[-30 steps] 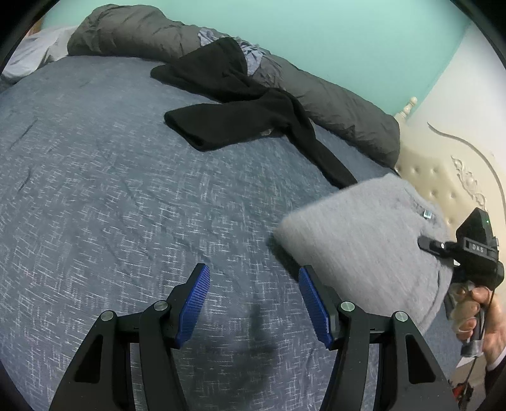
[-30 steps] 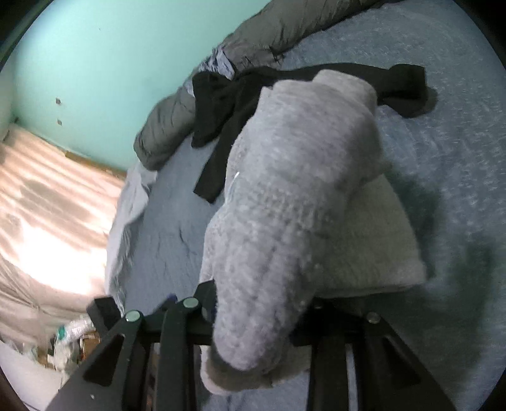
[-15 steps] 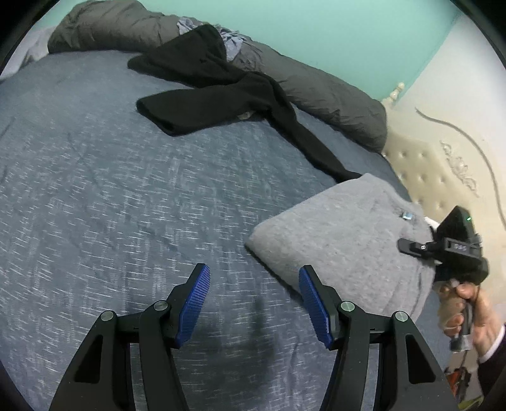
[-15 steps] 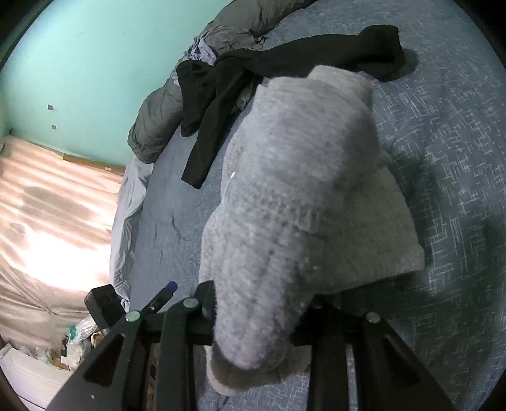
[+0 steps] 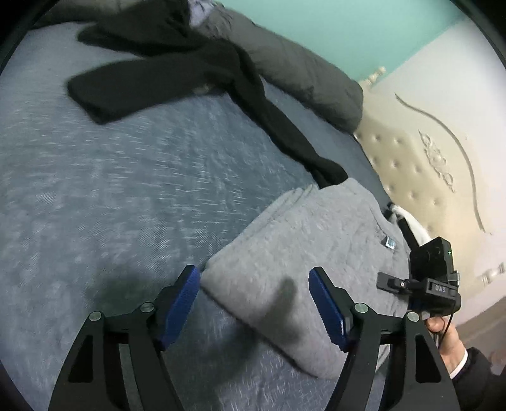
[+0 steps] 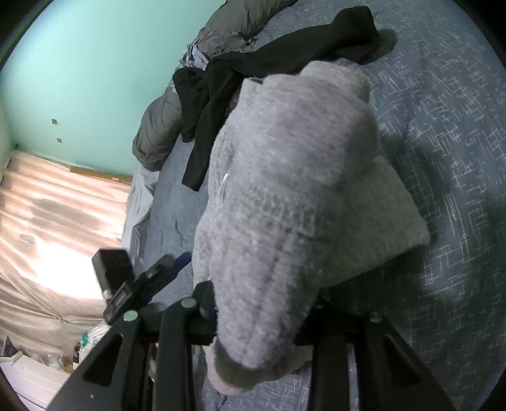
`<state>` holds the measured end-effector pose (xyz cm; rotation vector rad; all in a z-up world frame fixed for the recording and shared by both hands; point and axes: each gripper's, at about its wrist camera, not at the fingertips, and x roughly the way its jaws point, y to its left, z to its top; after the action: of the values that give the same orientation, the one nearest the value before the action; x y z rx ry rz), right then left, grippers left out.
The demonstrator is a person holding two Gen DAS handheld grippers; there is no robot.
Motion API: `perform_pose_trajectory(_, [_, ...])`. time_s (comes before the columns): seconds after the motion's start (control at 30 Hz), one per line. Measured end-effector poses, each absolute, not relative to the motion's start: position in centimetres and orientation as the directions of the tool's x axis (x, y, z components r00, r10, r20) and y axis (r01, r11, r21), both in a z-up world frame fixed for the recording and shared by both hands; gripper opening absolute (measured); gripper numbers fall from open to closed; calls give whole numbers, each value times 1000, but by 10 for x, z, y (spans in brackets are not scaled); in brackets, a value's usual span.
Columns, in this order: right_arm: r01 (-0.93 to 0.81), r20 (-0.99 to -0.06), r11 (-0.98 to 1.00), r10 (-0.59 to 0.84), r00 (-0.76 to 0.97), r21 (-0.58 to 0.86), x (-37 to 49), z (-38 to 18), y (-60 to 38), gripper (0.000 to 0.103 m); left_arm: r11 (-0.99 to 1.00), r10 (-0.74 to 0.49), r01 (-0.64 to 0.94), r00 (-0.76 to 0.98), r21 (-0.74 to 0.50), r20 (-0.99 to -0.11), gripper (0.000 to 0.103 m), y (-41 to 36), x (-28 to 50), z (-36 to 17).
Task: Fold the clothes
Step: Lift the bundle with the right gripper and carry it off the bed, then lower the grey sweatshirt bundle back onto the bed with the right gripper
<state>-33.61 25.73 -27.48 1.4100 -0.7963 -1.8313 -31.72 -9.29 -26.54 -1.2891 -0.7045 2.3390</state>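
The left hand-held gripper (image 5: 254, 305) is open, its two blue pads wide apart and empty. Between and just past the pads lies one corner of the folded grey sweater (image 5: 303, 253), which rests flat on the bed (image 5: 110, 196) near the bed's right edge, close to the cream tufted headboard (image 5: 420, 170). The pads do not touch the fabric, as far as the left wrist view shows.

The right hand-held gripper (image 6: 262, 319) is closed on the grey sweater: a thick bunch of the knit comes out between its fingers and hides the pads. In the left wrist view this gripper sits at the sweater's right side, held by a hand (image 5: 442, 332) in a dark sleeve.

Farther on the blue-grey bedcover, a black garment (image 5: 177, 66) lies spread and unfolded; one long part of it reaches down to the far corner of the sweater. Behind it a grey rolled duvet (image 5: 300, 69) lies along the far edge of the bed, below the turquoise wall (image 5: 348, 28).
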Motion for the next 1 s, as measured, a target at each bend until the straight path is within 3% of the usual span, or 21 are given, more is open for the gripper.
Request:
perform_pose_trajectory(0.17, [135,-523,-547,-833,-179,826,-330,-286,265,33,-793,592,-147,-414,-591,-692,75,-76,-342,-279])
perform_pose_trajectory(0.33, [118,-505,-526,-847,-166,842,-330,-295,268,33,-722,676,-165,-380,-672,-632,75,-72,-354,-290])
perform_pose_trajectory(0.43, [114,-503,-522,-850,-158,846,-331,-295,266,33,-727,680,-206,-342,-655,-648,47,-54,-353,-289])
perform_pose_trajectory(0.53, [112,-510,-526,-848,-143,843,-332,-291,265,33,-739,670,-218,-332,-638,-664,29,-44,-351,-282])
perform_pose_trajectory(0.83, [130,-496,-501,-865,-69,856,-329,-261,256,33,-770,635,-213,-354,-602,-686,25,-46,-306,-225])
perform_pose_trajectory(1.0, [175,-497,-481,-866,58,859,-321,-235,235,33,-791,600,-160,-388,-590,-700,25,-55,-246,-187])
